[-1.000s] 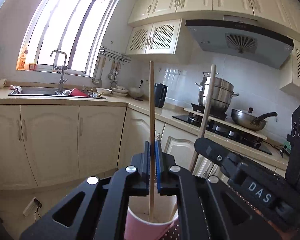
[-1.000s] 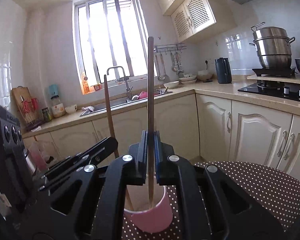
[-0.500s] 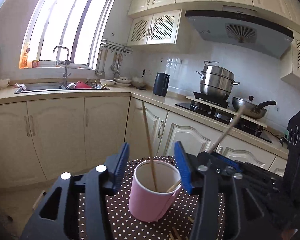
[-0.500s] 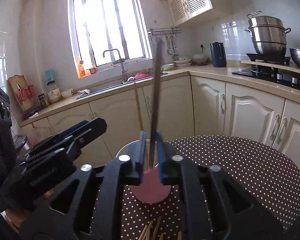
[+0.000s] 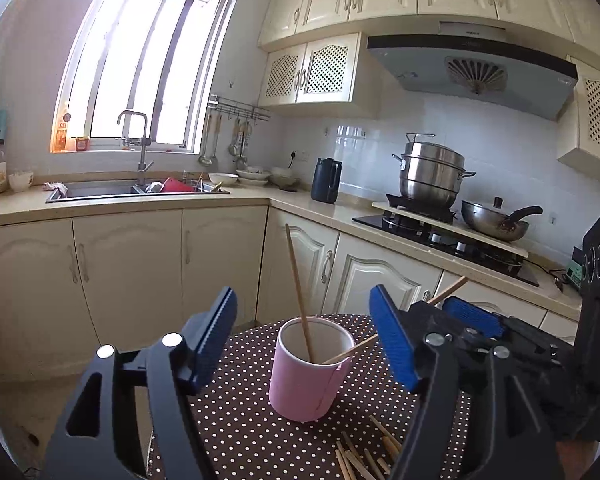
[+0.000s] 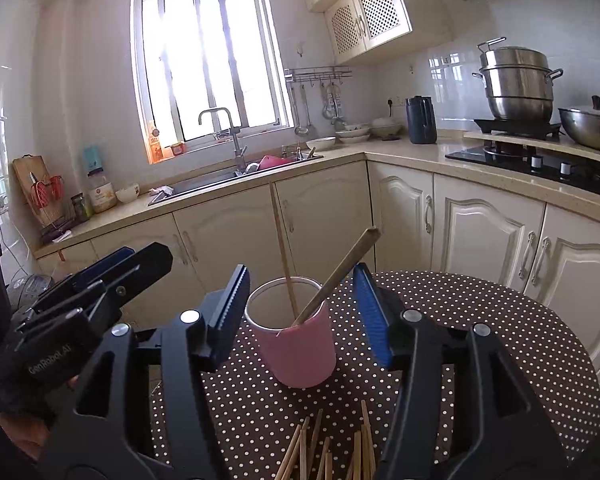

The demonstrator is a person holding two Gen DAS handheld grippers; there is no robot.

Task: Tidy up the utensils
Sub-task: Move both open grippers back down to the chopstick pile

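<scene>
Dotted worktop (image 5: 236, 420) carrying a pink cup (image 5: 306, 372) with two chopsticks (image 5: 298, 292) leaning inside; spare sticks (image 6: 324, 452) lie nearer me. My left gripper (image 5: 304, 336) and right gripper (image 6: 300, 304): jaws just opened, released, straddling the cup untouched. Earlier each clamped one chopstick.

Loose chopsticks (image 6: 332, 452) cut off by the bottom edge, partly behind the right tool (image 6: 300, 312).
</scene>
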